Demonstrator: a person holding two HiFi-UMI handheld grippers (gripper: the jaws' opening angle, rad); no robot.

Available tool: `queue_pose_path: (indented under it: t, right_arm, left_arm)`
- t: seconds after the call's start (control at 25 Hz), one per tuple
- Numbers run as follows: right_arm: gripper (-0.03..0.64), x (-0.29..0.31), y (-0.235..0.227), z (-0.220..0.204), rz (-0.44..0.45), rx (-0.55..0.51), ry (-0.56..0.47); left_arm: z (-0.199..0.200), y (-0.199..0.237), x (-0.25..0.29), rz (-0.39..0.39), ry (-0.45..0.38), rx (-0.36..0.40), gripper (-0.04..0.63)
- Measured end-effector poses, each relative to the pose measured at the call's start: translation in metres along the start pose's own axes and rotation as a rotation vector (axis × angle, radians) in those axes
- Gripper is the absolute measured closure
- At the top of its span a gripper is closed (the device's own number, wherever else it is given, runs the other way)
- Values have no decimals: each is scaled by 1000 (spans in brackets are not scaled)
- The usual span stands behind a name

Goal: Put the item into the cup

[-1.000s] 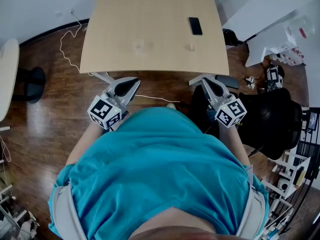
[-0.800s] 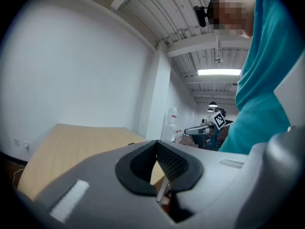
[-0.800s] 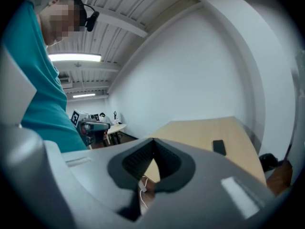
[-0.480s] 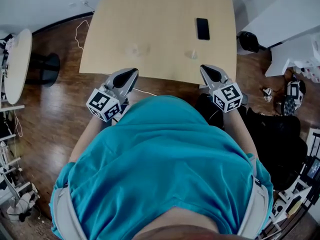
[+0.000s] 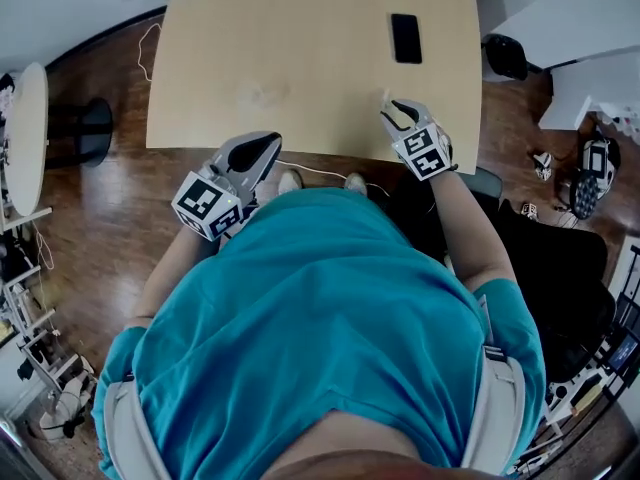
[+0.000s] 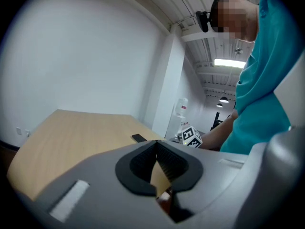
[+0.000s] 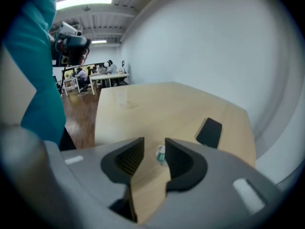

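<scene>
A small white-and-green item [image 5: 384, 97] lies on the wooden table [image 5: 300, 28] near its front right edge. A clear cup [image 5: 262, 95] stands to its left; in the right gripper view the cup [image 7: 121, 97] is far back. My right gripper [image 5: 396, 111] hovers just short of the item, its jaws opening. The item [image 7: 160, 155] shows in the gap beyond the right gripper [image 7: 154, 149], untouched. My left gripper [image 5: 257, 149] stays at the table's front edge, below the cup. In its own view the left gripper [image 6: 157, 149] is shut with nothing in it.
A black phone [image 5: 406, 38] lies flat behind the item, also visible as the phone [image 7: 209, 132] to the right of my jaws. A white cable [image 5: 320, 171] runs over the wood floor under the front edge. A round white table [image 5: 22, 138] stands at far left.
My right gripper has moved forward from below the table's edge to just short of the item, and its jaws have parted. The left gripper has barely shifted.
</scene>
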State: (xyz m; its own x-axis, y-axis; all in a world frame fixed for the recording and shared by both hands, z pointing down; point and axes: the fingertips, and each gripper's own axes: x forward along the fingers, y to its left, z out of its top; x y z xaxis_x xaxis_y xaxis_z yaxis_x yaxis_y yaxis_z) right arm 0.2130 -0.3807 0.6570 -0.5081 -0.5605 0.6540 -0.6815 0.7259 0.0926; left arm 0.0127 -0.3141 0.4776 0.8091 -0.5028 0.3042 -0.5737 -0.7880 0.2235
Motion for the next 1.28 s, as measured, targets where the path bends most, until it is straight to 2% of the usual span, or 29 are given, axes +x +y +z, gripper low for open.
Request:
queue_pose_path:
  t: [0.24, 0.4, 0.6, 0.68, 0.8, 0.96, 1.28]
  right_arm:
    - [488, 30, -11, -20, -69, 5, 98]
    - [489, 43, -13, -32, -89, -8, 149]
    - [590, 42, -16, -32, -124, -22, 165]
    - [609, 40, -18, -27, -128, -8, 147]
    - [611, 33, -20, -6, -117, 10, 97]
    - [611, 26, -9, 45, -85, -10, 6]
    - [611, 45, 40, 151, 44, -72, -136]
  left_arm:
    - [-14, 10, 8, -39, 42, 3, 591]
    - [-27, 19, 13, -39, 67, -6, 591]
    - [-35, 23, 15, -39, 81, -3, 591]
    - [-35, 26, 15, -39, 77, -7, 591]
    - [-35, 31, 16, -28, 57, -13, 591]
    - [-35, 45, 9, 8, 21, -24, 591]
    - [-38, 96, -33, 115, -42, -58, 591]
